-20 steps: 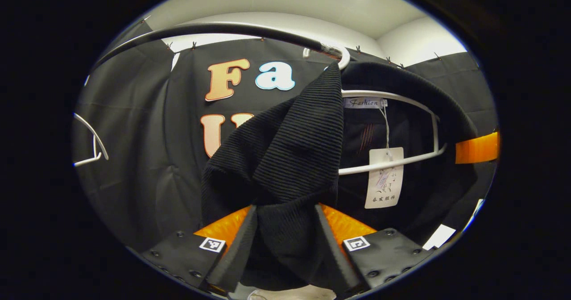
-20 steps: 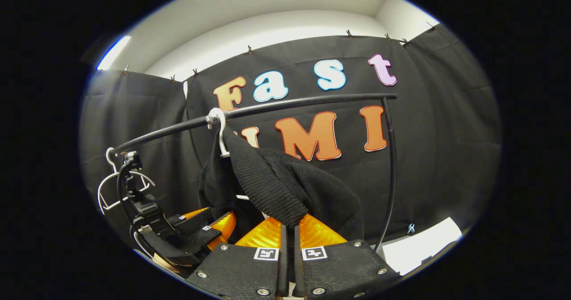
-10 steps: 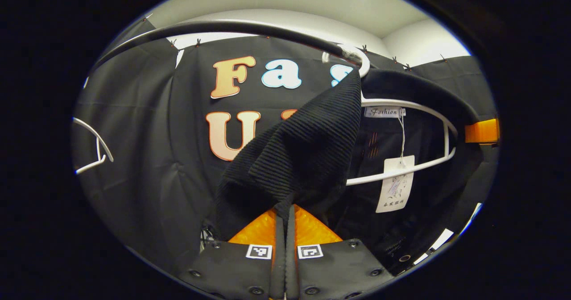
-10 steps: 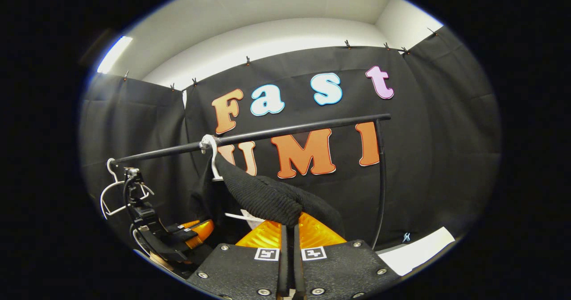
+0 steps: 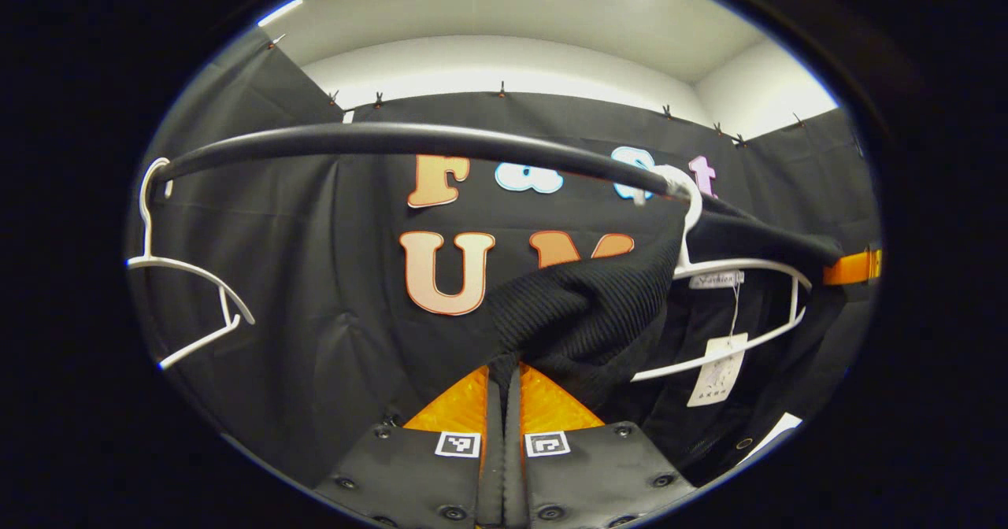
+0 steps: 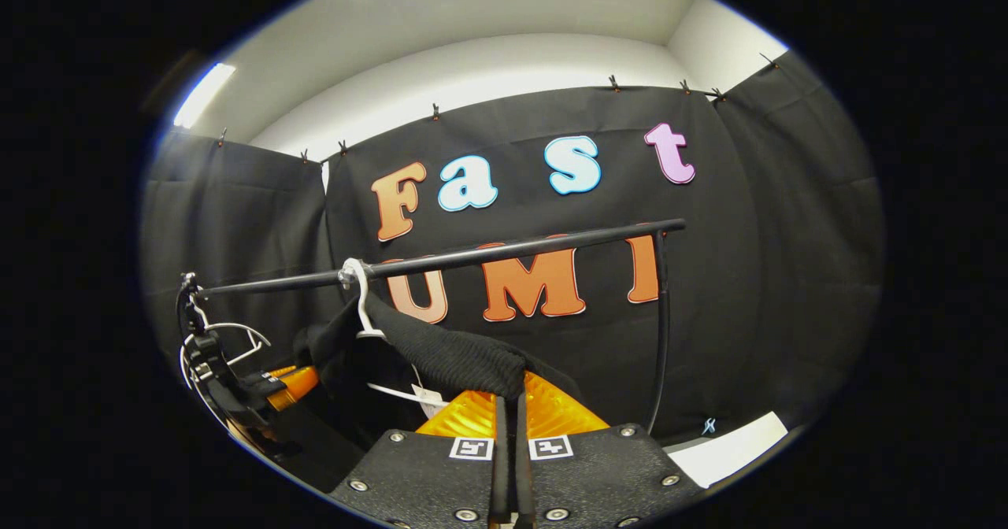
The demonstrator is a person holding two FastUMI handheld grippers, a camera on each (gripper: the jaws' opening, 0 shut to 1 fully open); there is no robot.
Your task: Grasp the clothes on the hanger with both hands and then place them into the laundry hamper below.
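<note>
A black ribbed knit garment (image 5: 587, 316) hangs on a white hanger (image 5: 740, 265) hooked over the black rail (image 5: 409, 139). My left gripper (image 5: 504, 368) is shut on a fold of its left shoulder, stretching the fabric out sideways. In the right gripper view, the right gripper (image 6: 510, 395) is shut on the garment (image 6: 449, 356) at its other shoulder, pulling it away from the hanger (image 6: 364, 308). The left gripper (image 6: 276, 383) shows there at the far left, below the rail (image 6: 504, 253). A paper tag (image 5: 713, 371) dangles inside the collar. No hamper is in sight.
A second, empty white hanger (image 5: 185, 285) hangs at the rail's left end. The rail's upright post (image 6: 660, 332) stands at the right. A white sheet (image 6: 728, 450) lies low at the right, by the cloth wall.
The left gripper closed on the garment's shoulder. Both grippers have drawn back and down from the rail, stretching the shoulders flatter and outward; the rail and hanger sit higher and farther in both views.
</note>
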